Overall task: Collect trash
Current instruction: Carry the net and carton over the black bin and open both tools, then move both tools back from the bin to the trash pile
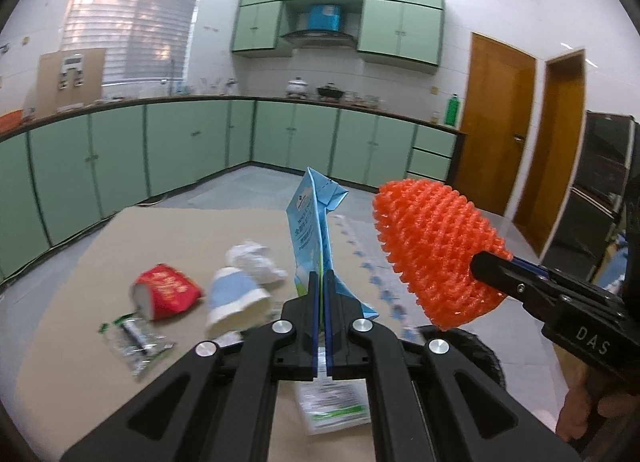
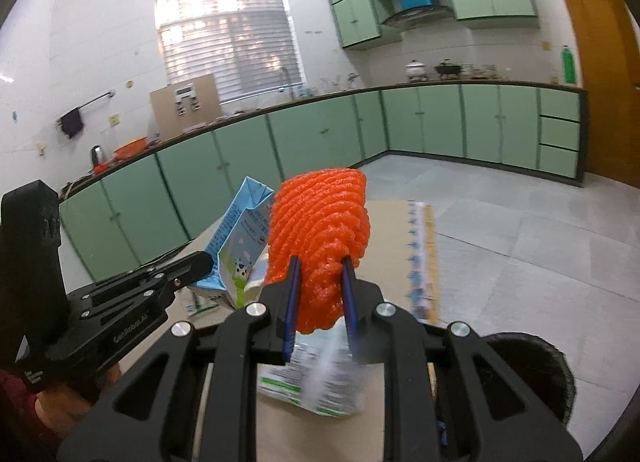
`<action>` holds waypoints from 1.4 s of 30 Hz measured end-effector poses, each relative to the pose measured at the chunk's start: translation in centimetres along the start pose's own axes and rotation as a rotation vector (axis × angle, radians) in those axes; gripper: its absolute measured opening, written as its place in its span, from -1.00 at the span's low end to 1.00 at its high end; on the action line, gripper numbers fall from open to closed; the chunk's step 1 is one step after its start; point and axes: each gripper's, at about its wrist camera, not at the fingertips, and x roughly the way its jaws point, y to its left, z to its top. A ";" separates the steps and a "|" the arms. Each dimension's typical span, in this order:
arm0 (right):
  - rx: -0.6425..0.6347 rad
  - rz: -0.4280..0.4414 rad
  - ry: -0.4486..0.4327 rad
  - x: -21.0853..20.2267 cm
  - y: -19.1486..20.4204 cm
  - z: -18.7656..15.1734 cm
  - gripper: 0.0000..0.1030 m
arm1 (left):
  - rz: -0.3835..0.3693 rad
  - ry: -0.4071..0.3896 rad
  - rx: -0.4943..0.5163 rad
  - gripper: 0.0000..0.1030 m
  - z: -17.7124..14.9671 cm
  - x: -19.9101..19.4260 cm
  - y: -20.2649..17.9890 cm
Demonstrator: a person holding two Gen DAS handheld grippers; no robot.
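My left gripper (image 1: pixel 321 282) is shut on a flattened blue milk carton (image 1: pixel 314 230), held upright above the cardboard-covered table (image 1: pixel 192 230); the carton also shows in the right wrist view (image 2: pixel 240 238). My right gripper (image 2: pixel 320 266) is shut on an orange foam fruit net (image 2: pixel 320 230), held in the air to the right of the carton; the net also shows in the left wrist view (image 1: pixel 436 250). On the table lie a red paper cup (image 1: pixel 166 290), a blue-and-white paper cup (image 1: pixel 236 298), crumpled white paper (image 1: pixel 256 258) and a clear wrapper (image 1: pixel 136 338).
A black bin (image 2: pixel 528 374) sits low at the right, below the grippers. A white-and-green packet (image 2: pixel 312 382) lies on the table under the right gripper. A long printed strip (image 2: pixel 420 258) lies along the table's right edge. Green kitchen cabinets (image 1: pixel 192 146) line the walls beyond.
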 end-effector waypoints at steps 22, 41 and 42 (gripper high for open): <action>0.145 -0.375 0.109 -4.4 -15.6 -7.3 -0.64 | -0.273 0.178 0.129 -0.96 -3.8 10.3 -16.1; 0.257 -0.440 0.189 -2.1 -21.1 -10.5 -0.03 | -0.285 0.277 0.143 -0.49 -5.4 15.0 -19.0; 0.260 -0.450 0.189 -2.1 -21.1 -10.5 0.05 | -0.281 0.273 0.141 -0.46 -5.2 14.9 -18.8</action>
